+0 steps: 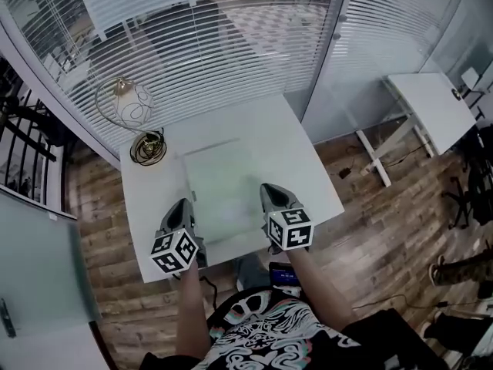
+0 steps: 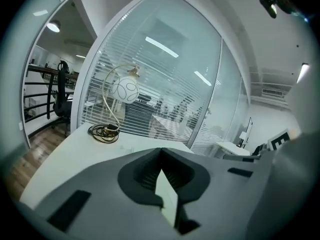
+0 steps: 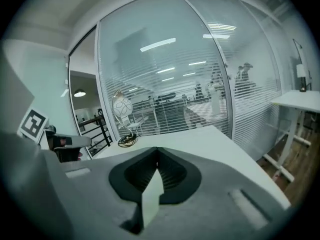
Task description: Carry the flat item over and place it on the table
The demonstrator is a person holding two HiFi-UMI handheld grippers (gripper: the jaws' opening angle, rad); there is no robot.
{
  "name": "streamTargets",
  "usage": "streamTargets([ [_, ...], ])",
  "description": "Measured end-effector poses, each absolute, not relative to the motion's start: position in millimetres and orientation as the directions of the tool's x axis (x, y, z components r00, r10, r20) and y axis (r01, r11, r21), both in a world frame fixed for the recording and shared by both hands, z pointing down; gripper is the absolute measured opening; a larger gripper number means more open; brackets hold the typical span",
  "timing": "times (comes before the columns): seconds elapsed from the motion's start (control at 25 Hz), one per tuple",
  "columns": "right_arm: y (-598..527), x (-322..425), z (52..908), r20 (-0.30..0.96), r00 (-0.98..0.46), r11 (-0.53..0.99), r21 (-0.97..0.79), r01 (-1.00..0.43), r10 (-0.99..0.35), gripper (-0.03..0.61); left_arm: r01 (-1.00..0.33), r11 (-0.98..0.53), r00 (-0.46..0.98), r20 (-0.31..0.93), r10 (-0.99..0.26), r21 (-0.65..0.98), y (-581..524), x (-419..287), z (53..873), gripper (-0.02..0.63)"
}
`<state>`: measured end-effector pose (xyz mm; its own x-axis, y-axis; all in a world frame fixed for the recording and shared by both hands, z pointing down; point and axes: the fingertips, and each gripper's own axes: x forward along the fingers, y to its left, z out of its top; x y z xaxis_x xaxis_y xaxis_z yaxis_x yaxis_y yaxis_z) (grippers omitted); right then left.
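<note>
light: bright, even — ceiling strips (image 2: 161, 46) | glare: glass wall (image 3: 165, 74) | edges: fisheye, vignetted | focus: left hand-held gripper (image 2: 161, 156) soft

A globe lamp (image 1: 125, 103) with coiled cord (image 1: 148, 148) stands before slatted blinds (image 1: 231, 41), a white desk (image 1: 431, 100) well apart.

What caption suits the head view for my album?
Left claw and right claw grip the near edge of a pale flat panel over a white table.

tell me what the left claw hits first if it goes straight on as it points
Likely the glass wall beyond the table; the lamp stands left of that line. The left claw grips the flat panel. Depth is unclear.
</note>
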<state>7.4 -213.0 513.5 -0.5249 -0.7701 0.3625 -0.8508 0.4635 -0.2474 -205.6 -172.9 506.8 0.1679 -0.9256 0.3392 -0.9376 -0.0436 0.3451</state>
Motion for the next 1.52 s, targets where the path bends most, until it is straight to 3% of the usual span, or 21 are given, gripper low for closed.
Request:
streamTargets([
  [0.48, -188.7, 13.9, 478.1, 0.279, -0.494, 0.468, -0.158, -0.869, -0.823, 0.006, -0.973, -0.061, 0.128, 0.304, -0.944, 0.221, -147.7, -203.1, 469.4, 0.008],
  [1.16, -163.2, 18.5, 467.6, 0.238, -0.504, 0.485, -0.134, -0.864, -0.831, 0.005, -0.954, -0.107, 0.164, 0.189, -0.968, 0.281, -122.7, -194.9, 446.0, 0.008],
  [1.52, -162.7, 19.0, 472.8, 0.255, -0.517, 0.499, -0.136, -0.856, -0.817, 0.005, -0.96, -0.121, 0.177, 0.214, -0.961, 0.253, -122.9, -188.0, 452.0, 0.008],
])
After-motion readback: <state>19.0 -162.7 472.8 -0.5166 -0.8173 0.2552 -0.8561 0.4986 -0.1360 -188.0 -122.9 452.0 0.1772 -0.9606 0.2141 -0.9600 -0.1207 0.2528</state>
